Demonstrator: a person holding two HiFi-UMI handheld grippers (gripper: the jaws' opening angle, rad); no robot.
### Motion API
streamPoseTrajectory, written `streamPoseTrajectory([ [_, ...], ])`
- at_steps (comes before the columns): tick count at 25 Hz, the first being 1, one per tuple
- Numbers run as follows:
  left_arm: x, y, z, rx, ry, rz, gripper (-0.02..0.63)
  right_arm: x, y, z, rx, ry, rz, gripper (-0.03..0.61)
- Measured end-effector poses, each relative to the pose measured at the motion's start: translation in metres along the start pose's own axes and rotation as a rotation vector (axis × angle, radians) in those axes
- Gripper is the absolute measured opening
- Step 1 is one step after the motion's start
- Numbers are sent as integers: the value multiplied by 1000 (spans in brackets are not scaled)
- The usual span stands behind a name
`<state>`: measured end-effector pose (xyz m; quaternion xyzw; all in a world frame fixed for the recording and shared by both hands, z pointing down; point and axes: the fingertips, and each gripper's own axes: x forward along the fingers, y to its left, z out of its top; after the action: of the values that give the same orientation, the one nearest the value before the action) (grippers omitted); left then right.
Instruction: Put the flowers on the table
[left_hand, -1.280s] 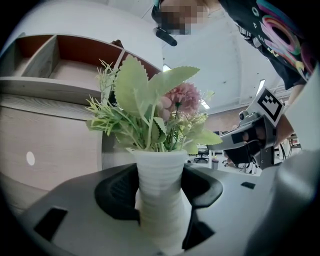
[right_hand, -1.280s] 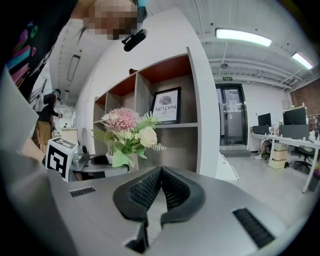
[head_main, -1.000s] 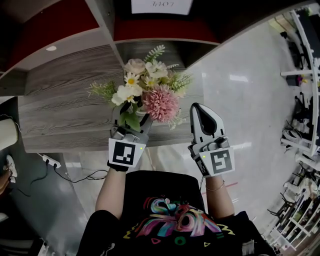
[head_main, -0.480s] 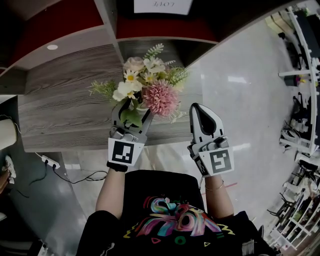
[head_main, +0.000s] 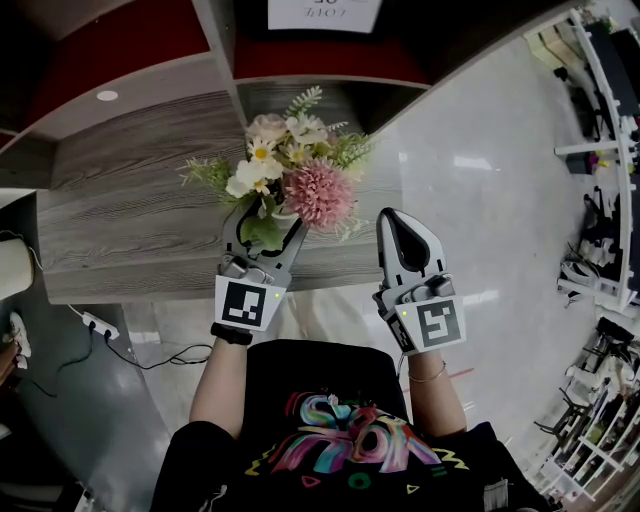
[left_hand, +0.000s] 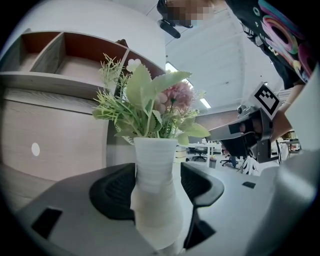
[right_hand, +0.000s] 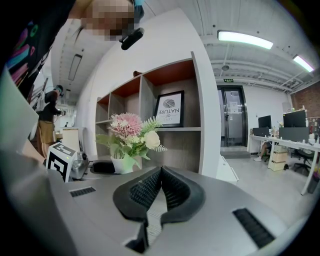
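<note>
The bouquet of pink, white and green flowers (head_main: 300, 170) stands in a white ribbed vase (left_hand: 155, 195) on the grey wood table (head_main: 130, 210), near its front edge. My left gripper (head_main: 268, 222) is level around the vase. Its jaws have just been opening, and a gap shows between the vase and the right-hand pad (left_hand: 197, 182). In the left gripper view the vase fills the space between the jaws of the left gripper (left_hand: 157, 180). My right gripper (head_main: 405, 225) hangs to the right of the flowers (right_hand: 127, 127), shut and empty, its pads meeting at the tips (right_hand: 160, 172).
Open shelf compartments (head_main: 300, 60) rise behind the table, one holding a framed print (right_hand: 168, 108). A power strip with a cable (head_main: 100, 322) lies on the floor at the left. Office desks and chairs (right_hand: 290, 145) stand far off to the right.
The left gripper's jaws have spread a little wider around the vase. The bouquet and both hands have stayed nearly in place.
</note>
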<state>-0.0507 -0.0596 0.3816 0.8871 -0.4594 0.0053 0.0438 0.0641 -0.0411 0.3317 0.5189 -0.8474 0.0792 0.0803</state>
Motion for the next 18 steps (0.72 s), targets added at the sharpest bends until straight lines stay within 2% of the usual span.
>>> streamPoseTrajectory([
  [12,-28,2,-1,-14,35,2,275,-5,10,9,-8,-13,25,15],
  [18,-53,4,17,-44,43,12,275,-13,14,14,-25,-3,30,14],
])
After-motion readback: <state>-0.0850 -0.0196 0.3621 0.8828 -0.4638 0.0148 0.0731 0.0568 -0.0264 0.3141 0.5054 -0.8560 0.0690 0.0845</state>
